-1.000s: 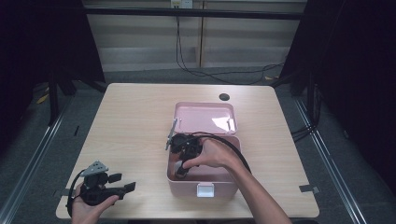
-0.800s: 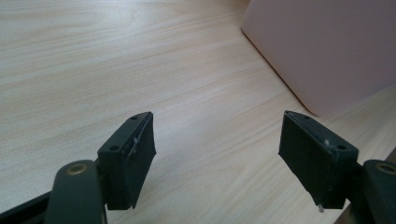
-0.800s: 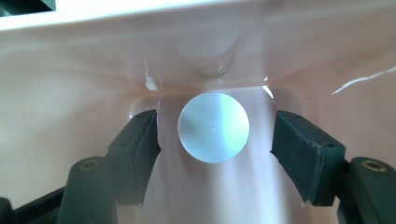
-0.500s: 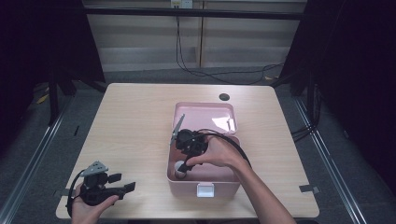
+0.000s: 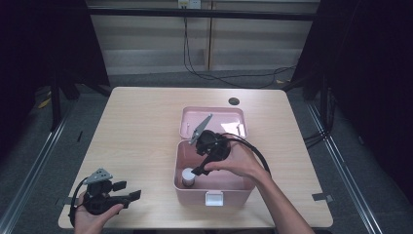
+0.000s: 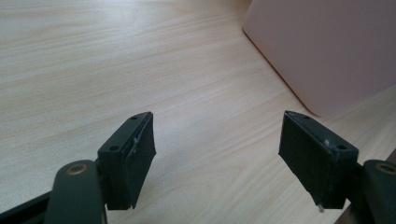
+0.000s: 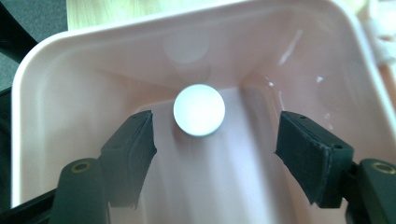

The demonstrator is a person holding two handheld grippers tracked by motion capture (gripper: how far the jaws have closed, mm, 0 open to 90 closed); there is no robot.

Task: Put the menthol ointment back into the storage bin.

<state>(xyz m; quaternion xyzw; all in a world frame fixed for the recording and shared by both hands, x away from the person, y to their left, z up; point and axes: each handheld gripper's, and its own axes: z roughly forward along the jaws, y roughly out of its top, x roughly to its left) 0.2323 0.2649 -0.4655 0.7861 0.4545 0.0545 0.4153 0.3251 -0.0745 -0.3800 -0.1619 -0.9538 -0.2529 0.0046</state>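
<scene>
Likely light, rigid and smooth-sided, the small white-capped round jar (image 7: pixel 199 109) standing in the open pink plastic box (image 5: pixel 214 192) suits a grip across its sides by the right tool (image 7: pixel 212 154), which hangs over it released, jaws wide apart.

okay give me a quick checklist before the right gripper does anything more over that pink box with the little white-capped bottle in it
1. Box lid open: ok, pink box is open with its lid laid back.
2. Right gripper open: ok, jaws apart, nothing between them.
3. Bottle upright: ok, white-capped bottle stands in the box's corner.
4. Bottle released: ok, jaws apart from it.
5. Left gripper out of the way: ok, open over bare table beside the box.
6. Cap tight: cannot tell.
</scene>
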